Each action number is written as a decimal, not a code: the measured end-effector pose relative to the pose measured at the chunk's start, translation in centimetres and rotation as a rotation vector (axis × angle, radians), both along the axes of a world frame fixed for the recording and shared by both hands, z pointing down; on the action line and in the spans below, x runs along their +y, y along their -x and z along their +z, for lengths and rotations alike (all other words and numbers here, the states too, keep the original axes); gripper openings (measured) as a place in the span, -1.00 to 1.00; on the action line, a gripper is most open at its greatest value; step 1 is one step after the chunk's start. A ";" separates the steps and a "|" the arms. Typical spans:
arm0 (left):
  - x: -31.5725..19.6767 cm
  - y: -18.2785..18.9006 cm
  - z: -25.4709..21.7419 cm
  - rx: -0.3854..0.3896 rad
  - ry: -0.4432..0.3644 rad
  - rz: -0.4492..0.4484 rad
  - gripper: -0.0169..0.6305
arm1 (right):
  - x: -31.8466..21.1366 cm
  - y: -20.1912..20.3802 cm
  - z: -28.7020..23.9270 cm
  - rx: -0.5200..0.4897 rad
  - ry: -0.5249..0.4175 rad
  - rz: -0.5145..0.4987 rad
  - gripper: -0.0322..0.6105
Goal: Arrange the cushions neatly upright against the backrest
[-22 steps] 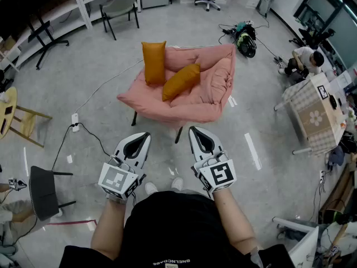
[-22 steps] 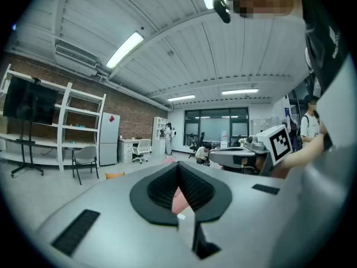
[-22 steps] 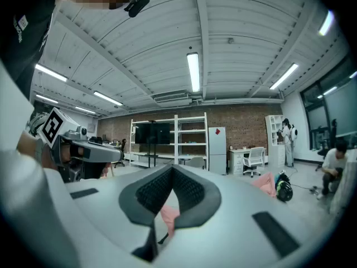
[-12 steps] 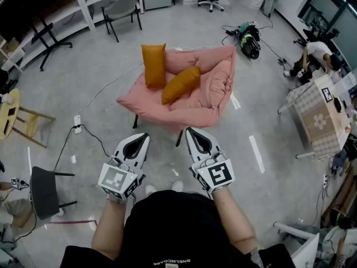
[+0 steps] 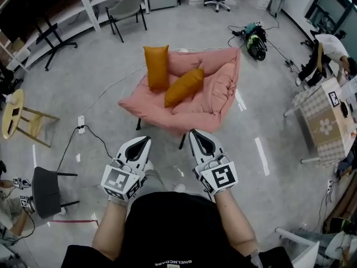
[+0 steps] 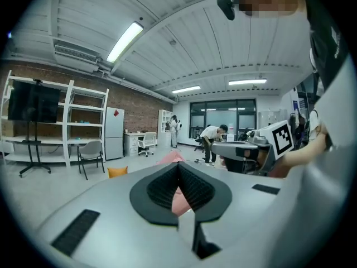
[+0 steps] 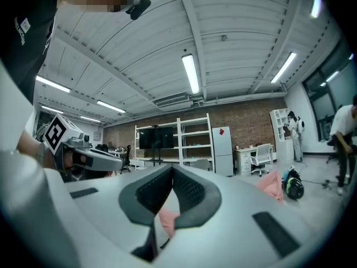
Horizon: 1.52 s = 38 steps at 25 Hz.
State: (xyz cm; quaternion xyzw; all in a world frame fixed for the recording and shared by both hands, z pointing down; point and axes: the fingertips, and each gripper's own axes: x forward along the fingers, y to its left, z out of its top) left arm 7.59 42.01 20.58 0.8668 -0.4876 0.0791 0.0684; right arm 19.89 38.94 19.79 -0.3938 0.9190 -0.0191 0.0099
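Armchair (image 5: 195,108) showing salmon pink all over, no pattern. On it, left cushion (image 5: 157,67) and right cushion (image 5: 184,87) both reading plain mustard orange. Floor (image 5: 268,94) showing pale grey, faintly speckled. Shells of left gripper (image 5: 144,142) and right gripper (image 5: 196,133) showing white with black pads (their cubes carrying black-and-white square markers). At right, table cloth (image 5: 312,102) showing a beige-and-white check with a white flower. At left, stool (image 5: 12,110) showing yellow. Near edge, shirt (image 5: 173,228) reading black.
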 end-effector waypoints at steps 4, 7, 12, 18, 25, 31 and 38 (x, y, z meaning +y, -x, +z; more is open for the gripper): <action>-2.3 0.4 0.7 0.001 0.007 0.003 -0.91 | -2.5 0.0 0.7 0.006 0.016 0.013 -0.87; -4.6 1.0 1.1 -0.001 0.012 0.009 -0.91 | -4.8 0.5 0.8 0.020 0.021 0.020 -0.87; -9.3 3.1 2.5 0.002 0.035 0.042 -0.91 | -9.5 2.5 1.4 0.056 0.032 0.038 -0.87; -17.9 6.6 3.5 0.023 0.067 0.098 -0.91 | -17.4 5.4 3.8 0.096 0.105 0.095 -0.87; -27.7 11.7 4.2 0.039 0.109 0.187 -0.91 | -27.3 8.7 4.8 0.109 0.171 0.223 -0.87; -33.6 15.7 5.5 0.042 0.148 0.249 -0.91 | -34.0 10.4 5.3 0.104 0.235 0.318 -0.86; -37.0 17.7 7.4 0.081 0.229 0.248 -0.91 | -38.9 8.7 7.8 0.167 0.352 0.393 -0.72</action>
